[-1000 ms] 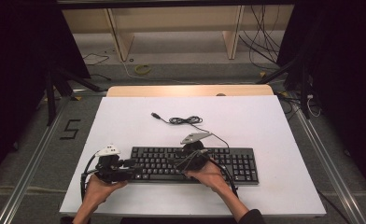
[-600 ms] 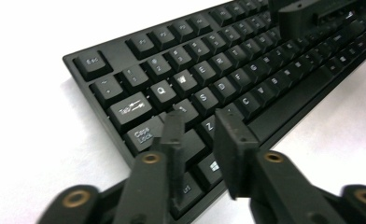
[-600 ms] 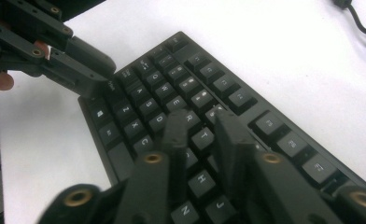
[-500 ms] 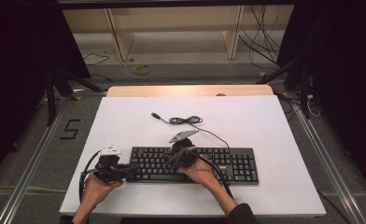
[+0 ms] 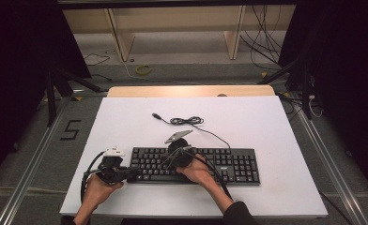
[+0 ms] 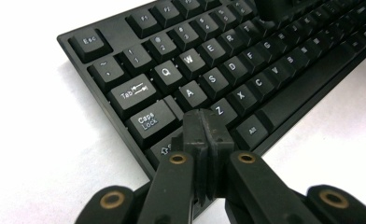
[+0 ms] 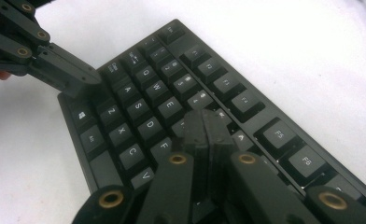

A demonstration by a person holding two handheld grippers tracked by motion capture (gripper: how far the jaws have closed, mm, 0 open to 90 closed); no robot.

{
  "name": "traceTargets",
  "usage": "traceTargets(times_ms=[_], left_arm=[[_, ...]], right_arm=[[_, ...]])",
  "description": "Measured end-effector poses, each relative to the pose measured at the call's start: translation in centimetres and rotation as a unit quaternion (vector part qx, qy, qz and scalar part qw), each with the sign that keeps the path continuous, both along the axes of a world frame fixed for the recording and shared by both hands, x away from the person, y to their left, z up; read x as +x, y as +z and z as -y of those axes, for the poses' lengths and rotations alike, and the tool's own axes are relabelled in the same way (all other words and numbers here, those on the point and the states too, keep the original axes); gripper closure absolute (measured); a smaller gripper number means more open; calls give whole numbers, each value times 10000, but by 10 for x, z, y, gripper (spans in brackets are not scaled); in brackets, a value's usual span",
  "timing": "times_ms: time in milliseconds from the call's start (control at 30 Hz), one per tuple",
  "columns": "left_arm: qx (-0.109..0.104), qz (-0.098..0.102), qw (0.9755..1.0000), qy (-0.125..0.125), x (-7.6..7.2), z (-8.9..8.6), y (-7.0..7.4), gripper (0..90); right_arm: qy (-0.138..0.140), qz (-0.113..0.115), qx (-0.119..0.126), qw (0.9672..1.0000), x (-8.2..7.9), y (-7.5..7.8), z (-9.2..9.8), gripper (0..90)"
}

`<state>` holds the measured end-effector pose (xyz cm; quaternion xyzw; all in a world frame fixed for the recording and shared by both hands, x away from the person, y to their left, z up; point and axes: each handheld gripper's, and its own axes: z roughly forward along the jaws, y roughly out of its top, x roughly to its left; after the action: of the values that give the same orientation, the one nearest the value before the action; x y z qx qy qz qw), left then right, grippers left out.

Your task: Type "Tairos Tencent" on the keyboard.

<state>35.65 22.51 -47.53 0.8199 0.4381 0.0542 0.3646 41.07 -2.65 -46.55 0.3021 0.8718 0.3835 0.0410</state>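
The black keyboard (image 5: 194, 165) is laid flat on the white worktop (image 5: 266, 126), in the lower middle of the high view. At the keyboard's left end, the left gripper (image 5: 134, 172) is held low by a hand (image 5: 96, 191); its jaws have just been closing and are now seen pressed together with nothing between them, their tips poised over the shift key at the keyboard's lower left corner in the left gripper view (image 6: 208, 135). Right of it, over the letter keys left of centre, the right gripper (image 5: 167, 164) is held, its jaws likewise just closed and empty, tips above the keys in the right gripper view (image 7: 208, 133). A coiled cable (image 5: 186, 121) is seen above the keyboard, toward the frame's middle.
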Motion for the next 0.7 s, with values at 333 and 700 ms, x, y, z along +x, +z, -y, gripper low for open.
traceTargets(times_ms=[333,700], left_arm=[[-8,-39,10000,33,0,0,-1,891],[-41,-128,9999,42,1,-1,-4,893]], right_arm=[[-16,-82,-125,9999,3,-5,-3,900],[-32,-115,-247,9996,3,-10,-7,900]])
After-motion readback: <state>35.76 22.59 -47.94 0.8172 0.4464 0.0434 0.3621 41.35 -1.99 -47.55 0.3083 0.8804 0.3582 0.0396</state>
